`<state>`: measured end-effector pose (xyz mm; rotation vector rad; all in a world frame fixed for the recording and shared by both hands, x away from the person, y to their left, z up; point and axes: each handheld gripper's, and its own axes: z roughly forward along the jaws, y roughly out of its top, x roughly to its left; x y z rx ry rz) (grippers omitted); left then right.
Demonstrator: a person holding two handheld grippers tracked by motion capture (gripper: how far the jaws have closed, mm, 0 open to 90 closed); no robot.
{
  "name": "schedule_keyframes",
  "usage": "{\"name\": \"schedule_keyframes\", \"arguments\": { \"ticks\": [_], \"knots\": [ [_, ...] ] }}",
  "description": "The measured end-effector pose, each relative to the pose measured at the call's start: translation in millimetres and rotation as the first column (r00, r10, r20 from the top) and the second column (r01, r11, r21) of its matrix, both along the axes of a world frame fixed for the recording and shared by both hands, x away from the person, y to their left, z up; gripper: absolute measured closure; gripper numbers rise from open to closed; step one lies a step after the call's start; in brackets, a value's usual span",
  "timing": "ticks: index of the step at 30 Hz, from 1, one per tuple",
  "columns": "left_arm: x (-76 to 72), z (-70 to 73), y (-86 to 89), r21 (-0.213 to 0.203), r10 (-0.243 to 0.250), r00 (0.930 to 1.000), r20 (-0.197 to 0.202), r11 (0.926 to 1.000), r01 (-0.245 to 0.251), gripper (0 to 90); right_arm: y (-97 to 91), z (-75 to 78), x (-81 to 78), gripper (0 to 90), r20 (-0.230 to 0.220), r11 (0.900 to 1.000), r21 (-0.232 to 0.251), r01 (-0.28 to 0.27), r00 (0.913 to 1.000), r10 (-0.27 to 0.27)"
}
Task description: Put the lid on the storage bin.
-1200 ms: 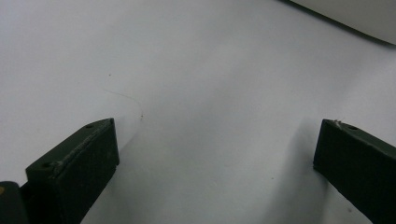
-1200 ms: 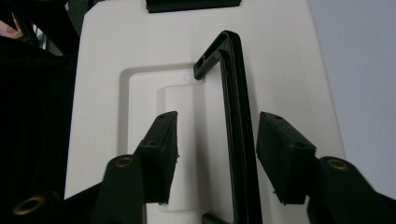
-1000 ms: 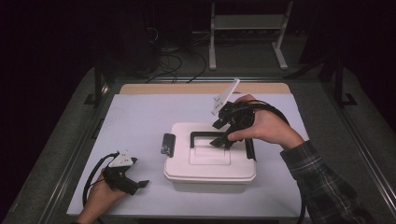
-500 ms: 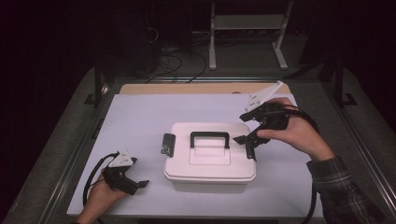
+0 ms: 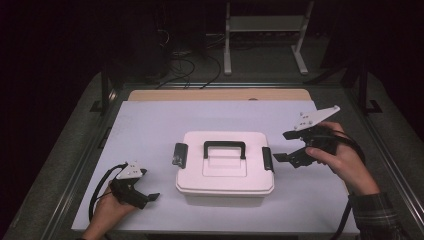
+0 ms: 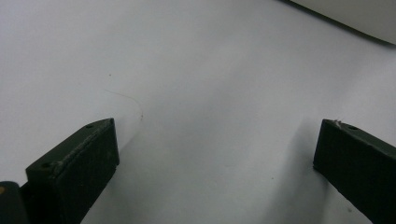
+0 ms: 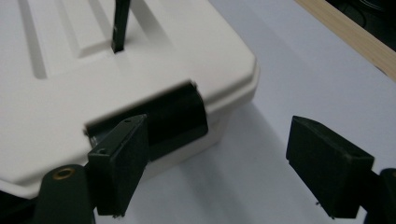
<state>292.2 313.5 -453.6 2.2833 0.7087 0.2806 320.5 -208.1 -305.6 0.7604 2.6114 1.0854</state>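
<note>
Your right hand-held gripper (image 5: 281,146) was released, its jaws having just been opening, with nothing between them, and it sat just beside the black latch (image 5: 268,159) on the right end of the white box (image 5: 224,170). In the right gripper view one finger (image 7: 122,168) stood right in front of that latch (image 7: 175,116); I could not tell whether it touched. The box sat near the middle of the desk (image 5: 150,125), lid on, black carry handle (image 5: 224,147) lying flat on top.

The step in hand looked like working that right latch. To do it well, you needed to bring the jaws square to the latch, one finger under its lower edge, and lever outward, away from the box wall, rather than drag the whole box sideways. Your left hand-held gripper (image 5: 150,197) rested released on the desk, well apart from the box; its open fingers (image 6: 77,163) framed bare desk. Steadying the box with it would have helped.

Counted: one box, one carry handle, two latches, the second (image 5: 180,154) on the left end, and two grippers.
</note>
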Motion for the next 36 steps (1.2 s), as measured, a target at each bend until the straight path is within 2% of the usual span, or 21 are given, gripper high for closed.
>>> {"name": "schedule_keyframes", "arguments": {
  "ticks": [5,10,16,21,28,30,36],
  "knots": [
    [0.0,-0.1,0.0,-0.001,0.000,1.0000,0.001,1.0000,0.000,0.0,-17.9,-17.4,-6.7,20.1,0.005,0.9976,0.027,0.064,0.9979,-0.064],
    [0.0,-0.1,0.0,0.000,-0.001,1.0000,0.001,1.0000,0.001,0.0,-31.4,-41.4,-12.6,18.5,-0.006,0.9906,0.042,0.130,0.9915,-0.130],
    [0.0,0.0,0.0,0.001,0.000,1.0000,0.001,1.0000,0.000,0.0,-44.6,-73.7,-16.7,18.5,-0.021,0.9747,0.052,0.218,0.9760,-0.217],
    [0.0,-0.1,0.0,0.000,0.000,1.0000,0.001,1.0000,0.000,0.0,-54.0,-99.5,-18.9,18.4,-0.055,0.9580,0.043,0.284,0.9580,-0.281],
    [-0.1,-0.1,-0.1,-0.001,0.000,1.0000,0.002,1.0000,0.000,0.0,-62.7,-124.9,-20.0,18.9,-0.109,0.9465,0.008,0.323,0.9412,-0.320],
    [0.0,-0.1,-0.1,-0.001,0.000,1.0000,0.002,1.0000,0.000,0.0,-63.8,-129.9,-20.5,19.4,-0.108,0.9425,-0.008,0.334,0.9368,-0.333],
    [0.0,-0.1,-0.1,-0.001,0.001,1.0000,0.001,1.0000,-0.001,0.0,-63.4,-135.2,-21.3,19.1,-0.106,0.9399,-0.011,0.341,0.9343,-0.340]
  ]
}}
